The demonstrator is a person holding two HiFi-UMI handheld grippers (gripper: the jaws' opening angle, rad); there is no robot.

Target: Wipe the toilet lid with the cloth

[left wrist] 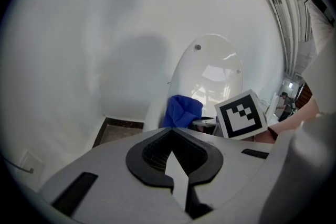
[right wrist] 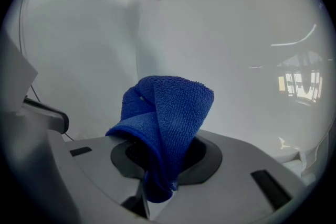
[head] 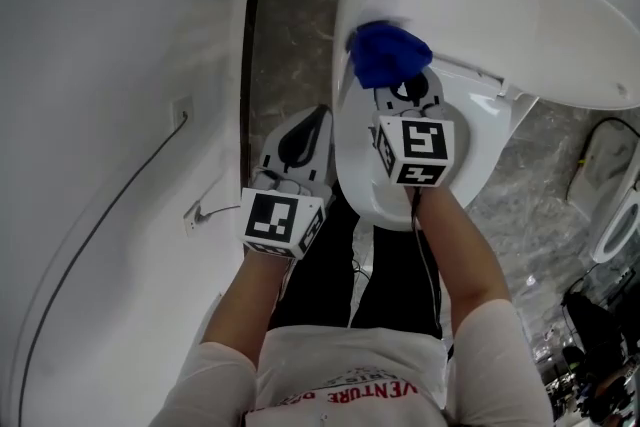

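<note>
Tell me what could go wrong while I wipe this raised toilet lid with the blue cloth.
1. The right gripper holds the cloth by one bunched end; rubbing pressure could tug it loose.
2. The toilet lid stands raised and the left gripper, shut and empty, is off to the side, so nothing steadies the lid if you push hard.

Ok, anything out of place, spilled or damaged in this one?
Nothing stands out: the toilet lid stands raised and intact, the blue cloth sits bunched in the right gripper, and the left gripper hangs shut and empty.
</note>
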